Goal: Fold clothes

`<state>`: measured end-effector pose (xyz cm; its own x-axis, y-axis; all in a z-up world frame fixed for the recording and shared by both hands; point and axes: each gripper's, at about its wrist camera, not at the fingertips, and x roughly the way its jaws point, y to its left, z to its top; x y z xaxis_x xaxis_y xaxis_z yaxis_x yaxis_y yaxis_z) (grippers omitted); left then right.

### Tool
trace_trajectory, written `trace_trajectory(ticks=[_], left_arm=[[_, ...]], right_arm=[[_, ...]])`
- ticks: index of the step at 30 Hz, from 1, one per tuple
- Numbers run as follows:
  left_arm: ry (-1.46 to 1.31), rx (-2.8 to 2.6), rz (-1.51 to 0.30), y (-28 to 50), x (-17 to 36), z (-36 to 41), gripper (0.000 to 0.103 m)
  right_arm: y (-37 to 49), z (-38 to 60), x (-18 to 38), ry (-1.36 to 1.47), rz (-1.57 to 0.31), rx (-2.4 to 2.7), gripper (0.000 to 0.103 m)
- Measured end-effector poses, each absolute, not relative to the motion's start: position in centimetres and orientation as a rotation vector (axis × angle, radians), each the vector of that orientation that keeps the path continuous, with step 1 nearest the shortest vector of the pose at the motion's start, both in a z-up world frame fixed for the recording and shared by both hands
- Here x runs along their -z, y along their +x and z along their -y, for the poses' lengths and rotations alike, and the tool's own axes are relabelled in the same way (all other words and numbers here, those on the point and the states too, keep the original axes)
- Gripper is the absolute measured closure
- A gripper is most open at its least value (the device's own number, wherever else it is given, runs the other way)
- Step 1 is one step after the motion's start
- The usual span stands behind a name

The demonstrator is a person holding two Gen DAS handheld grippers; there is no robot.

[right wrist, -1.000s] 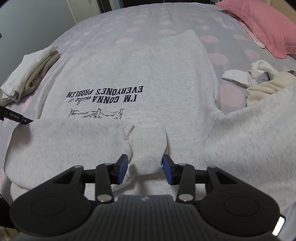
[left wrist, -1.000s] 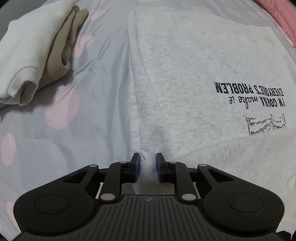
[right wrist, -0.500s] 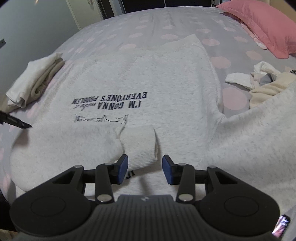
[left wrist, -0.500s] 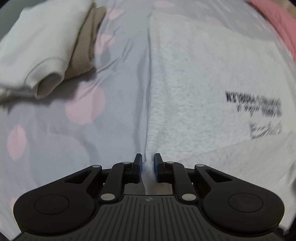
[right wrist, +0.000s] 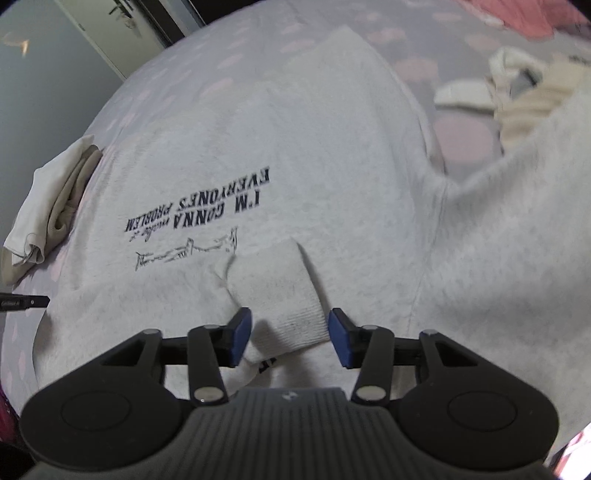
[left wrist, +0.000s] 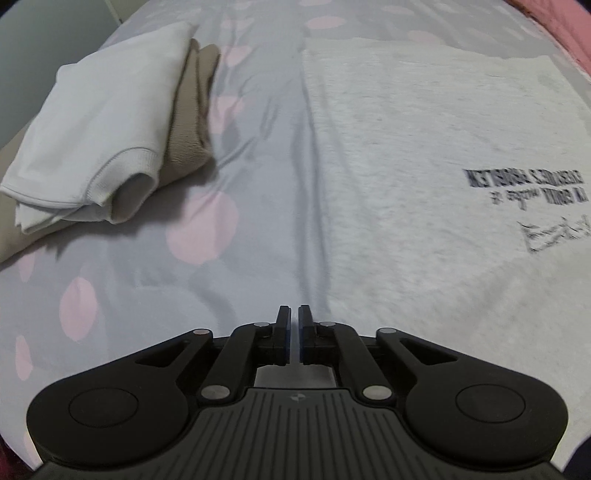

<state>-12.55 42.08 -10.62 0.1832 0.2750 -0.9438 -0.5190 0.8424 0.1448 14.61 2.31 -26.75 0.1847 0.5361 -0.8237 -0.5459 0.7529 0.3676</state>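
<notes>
A light grey sweatshirt [right wrist: 314, 147] with dark printed text lies flat on the dotted bed sheet; it also shows in the left wrist view [left wrist: 424, 166]. One sleeve is folded across its front, and the ribbed cuff [right wrist: 284, 302] lies between the fingers of my open right gripper [right wrist: 290, 334]. My left gripper [left wrist: 294, 325] is shut with nothing visible between its pads, just above the sheet beside the sweatshirt's left edge.
A folded white and beige stack [left wrist: 110, 136] lies on the sheet at the left, and shows in the right wrist view [right wrist: 51, 206]. Loose cream clothes [right wrist: 517, 92] lie at the far right. A pink pillow [right wrist: 509, 18] is at the back.
My left gripper has closed fully and moved left off the sweatshirt's edge. My right gripper has stayed open and tilted up, with the cuff still between its fingers.
</notes>
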Motion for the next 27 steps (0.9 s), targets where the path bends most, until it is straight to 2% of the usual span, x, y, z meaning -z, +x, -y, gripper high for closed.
trace_trajectory(ticks=[3,11,16,20,24,25,27], left_arm=[[-0.218,-0.542,-1.265,-13.2,9.9,-41.5,0.096],[-0.192,-0.475,-1.265,-16.6,9.0,-39.2,0.077],[-0.29,-0.413,-1.225,-19.2,9.8,-38.3,0.059],[-0.381,-0.398,-1.175,-20.4,11.1,-38.4,0.055],[-0.372,-0.462,-1.223,-20.3,13.9,-38.9,0.055],[-0.39,-0.453,-1.239,-20.3,14.5,-39.0,0.059],[-0.433,-0.409,-1.239,-20.5,14.7,-38.9,0.073]], right_arm=[[14.2,-2.1,26.3,-0.013,-1.126,-0.79,0.096],[10.9,-1.7,21.3,-0.066,-0.957,-0.885,0.096],[9.9,-1.1,21.0,-0.119,-0.931,-0.886,0.096],[10.0,-1.1,21.7,-0.145,-0.935,-0.871,0.096],[10.2,-1.3,22.4,-0.177,-0.939,-0.844,0.096],[10.3,-1.2,22.6,-0.178,-0.943,-0.838,0.096],[10.3,-1.1,22.9,-0.184,-0.951,-0.831,0.096]])
